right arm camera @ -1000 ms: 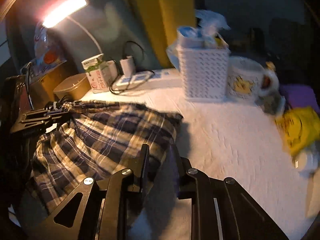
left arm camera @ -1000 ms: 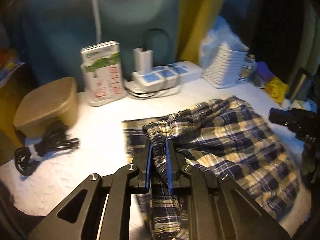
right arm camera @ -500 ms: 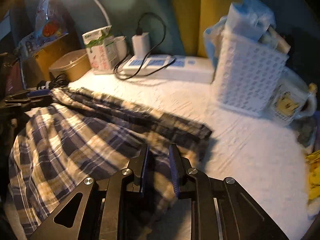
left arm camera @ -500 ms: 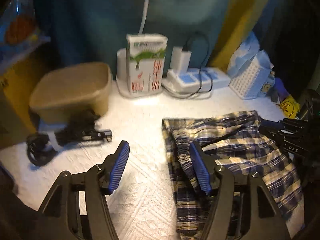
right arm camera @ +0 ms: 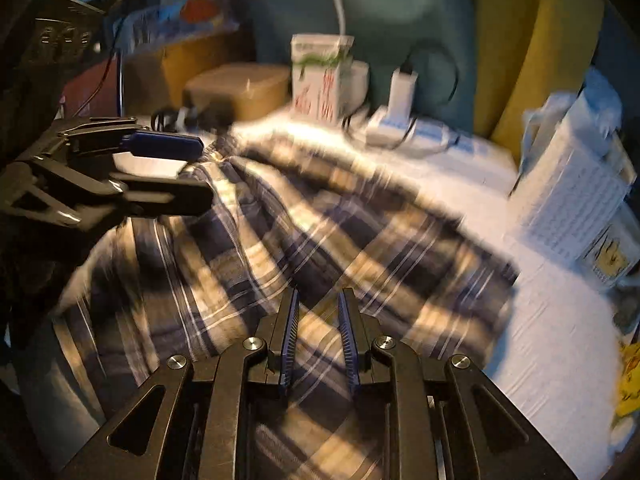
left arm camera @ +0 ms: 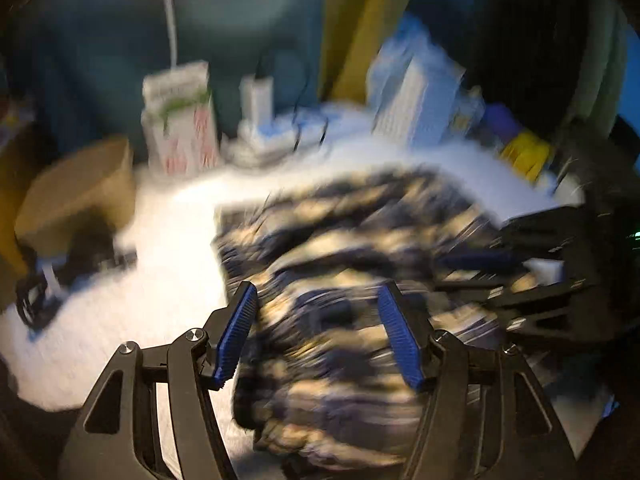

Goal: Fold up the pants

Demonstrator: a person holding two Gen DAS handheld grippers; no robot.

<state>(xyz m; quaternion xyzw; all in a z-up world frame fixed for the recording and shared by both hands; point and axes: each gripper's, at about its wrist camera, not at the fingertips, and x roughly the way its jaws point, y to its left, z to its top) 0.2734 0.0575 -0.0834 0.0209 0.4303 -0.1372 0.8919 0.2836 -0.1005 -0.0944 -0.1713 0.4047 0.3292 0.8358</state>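
White textured table covering [right arm camera: 560,340] under dim lamplight. Left gripper [left arm camera: 316,332]: blue pads spread wide apart, empty, poised over the plaid pants [right arm camera: 320,232] (view heavily blurred). Right gripper [right arm camera: 318,336]: pads parted by a narrow gap, plaid cloth visible between them; contact cannot be told. Pants lie rumpled at table centre. White basket [right arm camera: 572,200] at 2 o'clock, carton [right arm camera: 320,76] and power strip [right arm camera: 424,136] at 12, tan box [right arm camera: 240,88] at 11.

Navy-and-tan plaid pants [right arm camera: 304,236] on a white cloth [right arm camera: 552,320] — blue pads [left arm camera: 240,336], black gripper frames.
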